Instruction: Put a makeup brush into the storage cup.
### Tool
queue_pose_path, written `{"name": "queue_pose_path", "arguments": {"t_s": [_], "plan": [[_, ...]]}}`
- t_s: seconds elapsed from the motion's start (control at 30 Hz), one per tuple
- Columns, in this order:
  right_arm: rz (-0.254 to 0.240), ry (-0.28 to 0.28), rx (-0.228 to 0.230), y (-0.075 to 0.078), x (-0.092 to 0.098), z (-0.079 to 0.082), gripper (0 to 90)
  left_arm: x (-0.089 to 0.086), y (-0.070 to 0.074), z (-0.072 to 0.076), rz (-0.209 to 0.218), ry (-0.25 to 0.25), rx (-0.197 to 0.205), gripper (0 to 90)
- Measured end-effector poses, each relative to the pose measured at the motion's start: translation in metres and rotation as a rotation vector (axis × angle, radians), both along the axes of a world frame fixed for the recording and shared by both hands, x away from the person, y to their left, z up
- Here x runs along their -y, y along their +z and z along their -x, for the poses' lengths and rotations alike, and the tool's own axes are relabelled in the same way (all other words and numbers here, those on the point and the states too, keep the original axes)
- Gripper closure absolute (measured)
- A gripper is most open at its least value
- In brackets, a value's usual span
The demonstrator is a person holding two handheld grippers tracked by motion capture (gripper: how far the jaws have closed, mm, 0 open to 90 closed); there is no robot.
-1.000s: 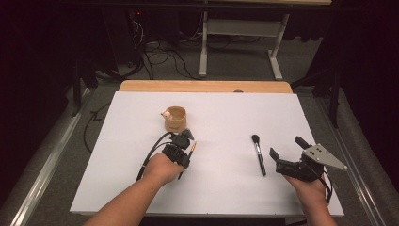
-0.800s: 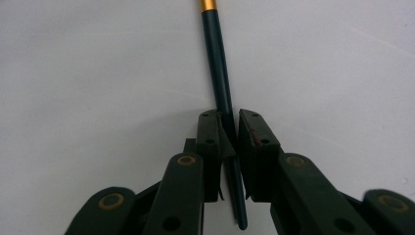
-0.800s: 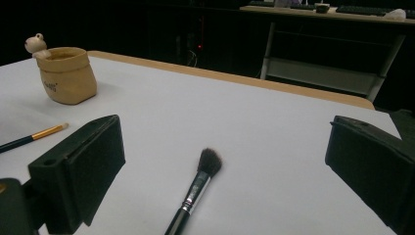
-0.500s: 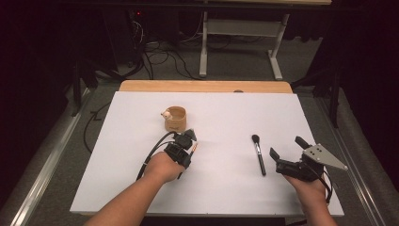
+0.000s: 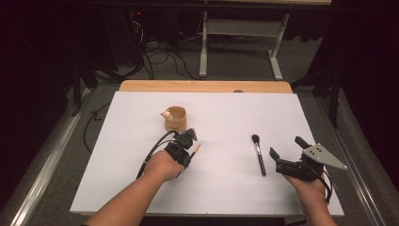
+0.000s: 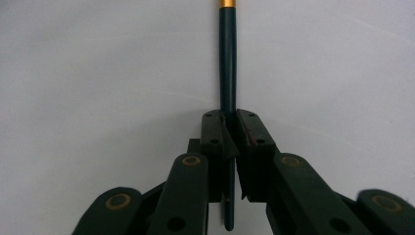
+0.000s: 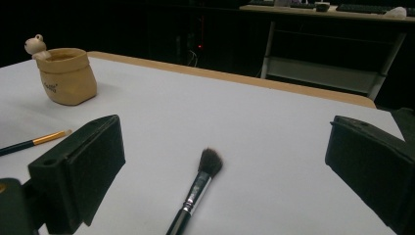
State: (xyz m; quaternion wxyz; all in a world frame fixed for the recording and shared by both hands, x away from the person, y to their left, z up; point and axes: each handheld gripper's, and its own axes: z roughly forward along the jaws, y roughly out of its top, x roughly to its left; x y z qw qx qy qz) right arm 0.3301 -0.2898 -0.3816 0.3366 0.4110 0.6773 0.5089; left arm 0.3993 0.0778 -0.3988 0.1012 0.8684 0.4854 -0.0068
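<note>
Two brushes are in play: my left gripper [image 5: 189,140] has its fingers clamped on the thin brush [image 6: 227,58], low over the table [image 5: 226,113], the pot [image 5: 175,118] at its 11 o'clock. My right gripper [image 5: 288,149] gapes empty; the powder brush [image 5: 258,153] lies untouched.

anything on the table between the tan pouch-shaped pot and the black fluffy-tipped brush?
Bare white tabletop between tan pouch-shaped pot and black fluffy-tipped brush, per the high view.

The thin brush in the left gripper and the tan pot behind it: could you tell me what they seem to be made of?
Thin brush: dark, smooth lacquered handle, likely wood or plastic, with a shiny gold band that looks like metal. Tan pot: matte, softly creased like a sack, probably ceramic or resin, with a pale little figure on its rim.
</note>
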Motion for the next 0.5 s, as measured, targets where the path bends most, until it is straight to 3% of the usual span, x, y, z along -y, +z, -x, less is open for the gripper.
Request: {"name": "queue_pose_path", "arguments": {"t_s": [0.5], "plan": [[-0.003, -0.004, 0.000, 0.0003, 0.0000, 0.0005, 2.8, 0.0002, 0.0001, -0.0010, -0.006, -0.014, -0.003, 83.5]]}}
